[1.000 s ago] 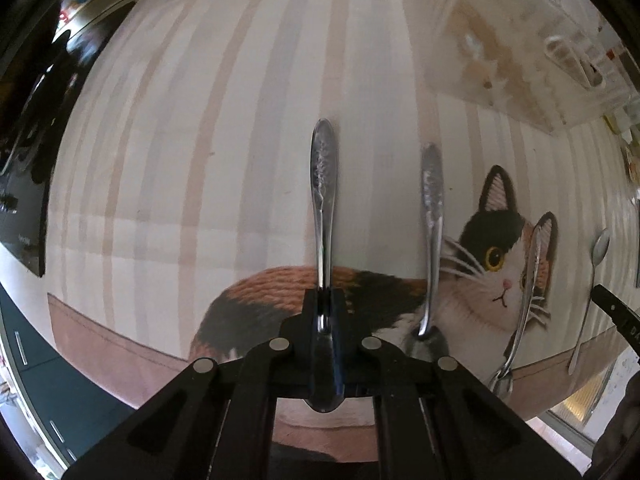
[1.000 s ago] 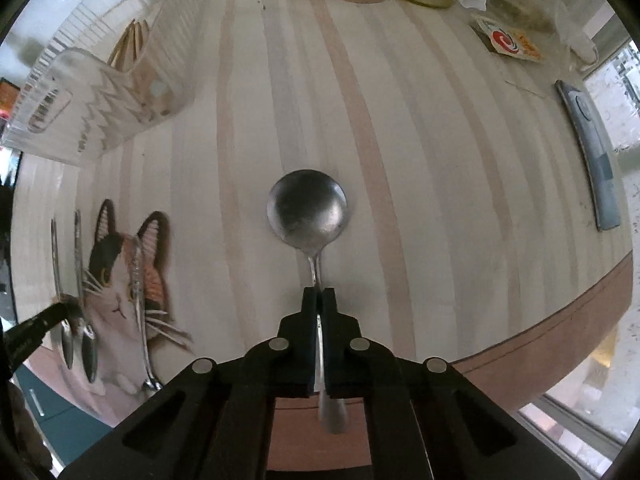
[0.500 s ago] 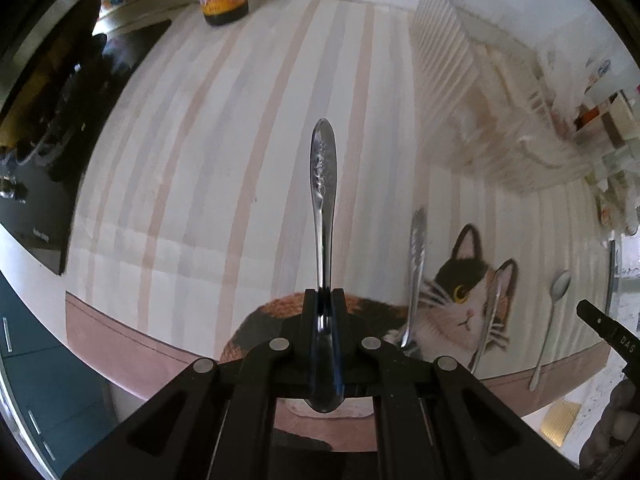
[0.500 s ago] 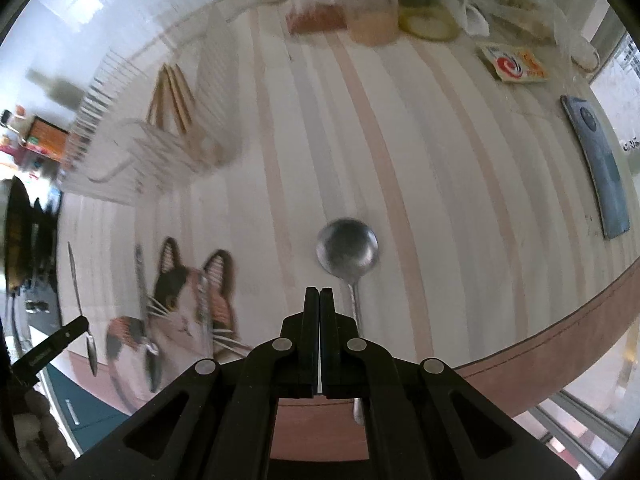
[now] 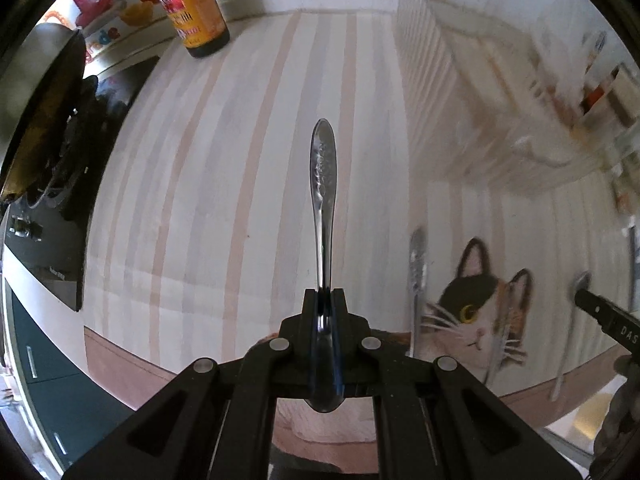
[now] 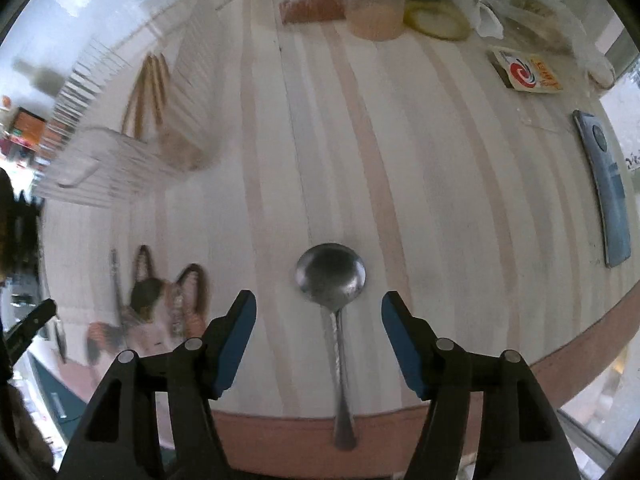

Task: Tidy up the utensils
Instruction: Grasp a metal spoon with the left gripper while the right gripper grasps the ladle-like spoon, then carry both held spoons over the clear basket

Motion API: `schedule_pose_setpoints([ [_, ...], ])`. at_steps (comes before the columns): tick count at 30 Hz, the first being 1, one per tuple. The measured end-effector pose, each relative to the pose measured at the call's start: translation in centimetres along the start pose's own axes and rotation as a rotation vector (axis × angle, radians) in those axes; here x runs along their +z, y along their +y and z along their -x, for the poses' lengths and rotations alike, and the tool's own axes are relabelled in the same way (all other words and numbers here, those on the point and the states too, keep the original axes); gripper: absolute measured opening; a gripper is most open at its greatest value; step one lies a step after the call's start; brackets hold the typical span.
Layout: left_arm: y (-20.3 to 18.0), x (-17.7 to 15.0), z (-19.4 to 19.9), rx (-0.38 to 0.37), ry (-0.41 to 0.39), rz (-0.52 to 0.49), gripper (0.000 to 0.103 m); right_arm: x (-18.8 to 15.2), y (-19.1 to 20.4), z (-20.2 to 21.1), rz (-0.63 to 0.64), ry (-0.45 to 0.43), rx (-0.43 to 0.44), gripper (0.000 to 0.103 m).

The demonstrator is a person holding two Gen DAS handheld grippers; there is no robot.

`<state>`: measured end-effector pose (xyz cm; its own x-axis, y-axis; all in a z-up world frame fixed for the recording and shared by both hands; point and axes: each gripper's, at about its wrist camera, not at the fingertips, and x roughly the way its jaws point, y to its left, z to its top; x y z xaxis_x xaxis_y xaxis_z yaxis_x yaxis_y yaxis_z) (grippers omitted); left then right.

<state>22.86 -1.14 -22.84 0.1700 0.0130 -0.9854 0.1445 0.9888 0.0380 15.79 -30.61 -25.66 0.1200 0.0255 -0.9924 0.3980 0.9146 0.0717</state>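
**Right wrist view: spoon lies lengthwise between opening jaws**

The right hand-held gripper is opening, nothing pressed; the spoon lies on the table beneath, handle toward the camera. The left hand-held gripper is clamped on another utensil, farther off.

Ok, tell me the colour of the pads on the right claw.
Blue pads, on black fingers; the right wrist view shows them best.
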Motion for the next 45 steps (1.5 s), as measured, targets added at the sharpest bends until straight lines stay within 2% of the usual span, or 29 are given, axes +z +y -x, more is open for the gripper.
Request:
schedule_pose_setpoints([
  [2, -0.3, -0.1, -1.0, 0.011, 0.019, -0.005, 0.004, -0.1, 0.4, -1.2, 0.004, 0.011, -0.038, 0.069],
  [5, -0.6, -0.2, -2.2, 0.020, 0.037, -0.009, 0.004, -0.2, 1.5, -1.1, 0.033, -0.066, -0.123, 0.054],
  [6, -0.7, -0.2, -2.5, 0.022, 0.041, -0.010, 0.004, -0.2, 1.6, -1.0, 0.029, -0.083, -0.122, 0.044],
  [12, -0.5, -0.2, -1.9, 0.024, 0.022, -0.006, 0.004, -0.1, 1.2, -0.6, 0.008, -0.088, -0.106, 0.043],
  [18, 0.1, -0.3, 1.2, 0.030, -0.043, 0.007, 0.004, 0.5, -0.1, 1.3, -0.014, -0.117, -0.067, 0.043],
  [26, 0.2, 0.4, 7.3, 0.028, -0.176, 0.017, 0.004, 1.6, 0.1, 7.1, -0.005, -0.238, -0.002, 0.043],
  [30, 0.1, 1.4, 10.5, 0.017, -0.250, 0.007, 0.004, 2.2, 2.1, 9.1, 0.007, -0.305, 0.028, 0.043],
  [39, -2.0, 3.9, 16.5, -0.045, -0.382, -0.027, 0.004, 4.4, 5.1, 16.2, 0.062, -0.433, 0.131, 0.043],
  [45, -3.5, 6.5, 18.3, -0.126, -0.402, -0.033, 0.004, 7.0, 7.0, 20.0, 0.093, -0.480, 0.189, 0.043],
])
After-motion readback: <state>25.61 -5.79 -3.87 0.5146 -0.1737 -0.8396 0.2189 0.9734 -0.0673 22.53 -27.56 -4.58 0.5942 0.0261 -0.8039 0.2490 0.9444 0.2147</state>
